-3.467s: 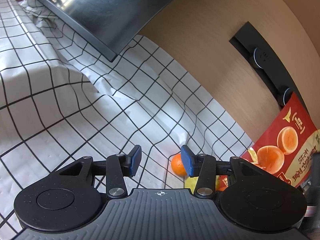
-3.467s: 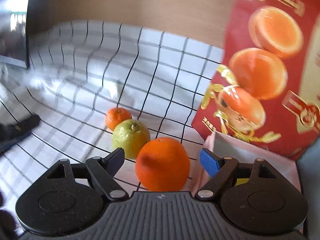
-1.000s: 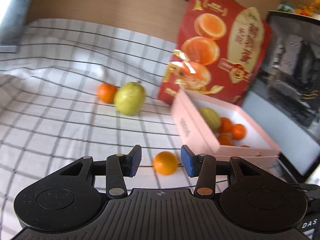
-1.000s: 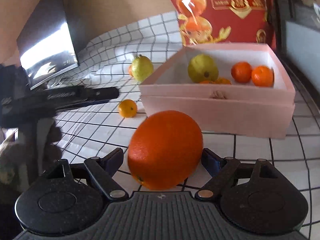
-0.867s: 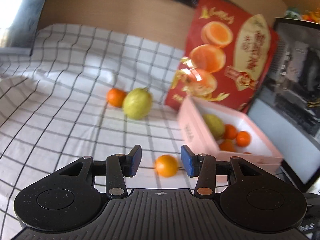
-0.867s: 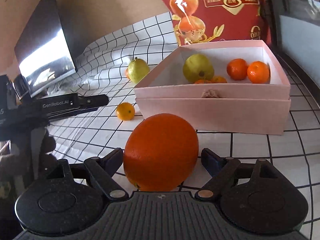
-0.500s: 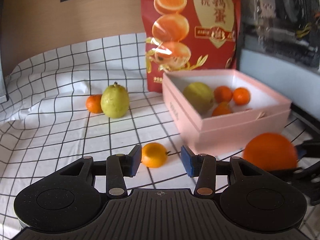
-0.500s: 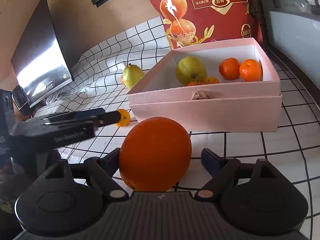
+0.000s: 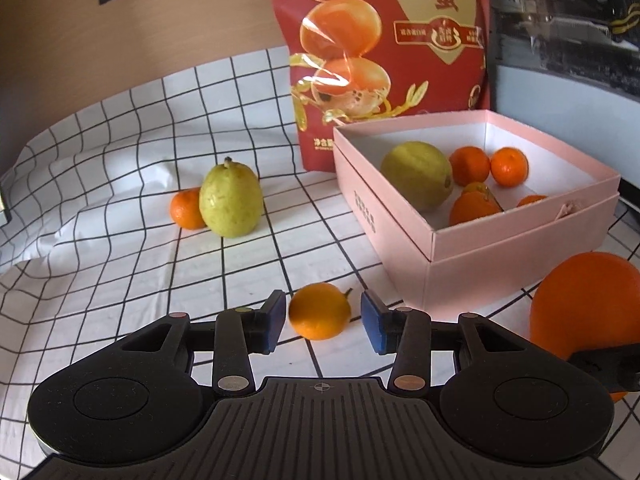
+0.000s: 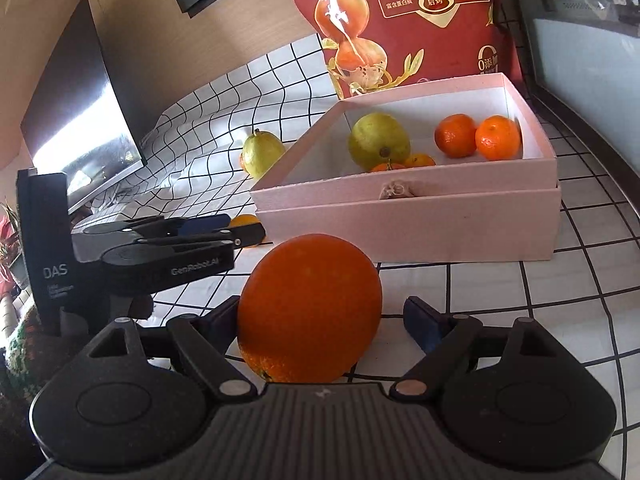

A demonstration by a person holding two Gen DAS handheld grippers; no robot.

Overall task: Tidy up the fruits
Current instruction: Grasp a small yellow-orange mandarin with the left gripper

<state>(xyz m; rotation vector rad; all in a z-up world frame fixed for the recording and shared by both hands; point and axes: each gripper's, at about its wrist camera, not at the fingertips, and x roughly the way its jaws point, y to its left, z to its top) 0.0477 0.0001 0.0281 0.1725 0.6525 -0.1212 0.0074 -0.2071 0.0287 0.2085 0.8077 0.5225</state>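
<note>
Small orange (image 9: pixel 320 311) lies on the checked cloth (image 9: pixel 120 264) at lower centre of the left view, between the pads of my left tongs (image 9: pixel 323 322), whose jaws have just been closing but don't yet press it. I judge I should close squarely on its widest part, then lift clear of the pink box (image 9: pixel 516 252) wall at right. My right tongs (image 10: pixel 322 328) carry the big orange (image 10: pixel 310 308); its left pad touches, the right shows a gap, so the grip is unclear. Open cloth lies to the left, towards the pear (image 9: pixel 230 202).
</note>
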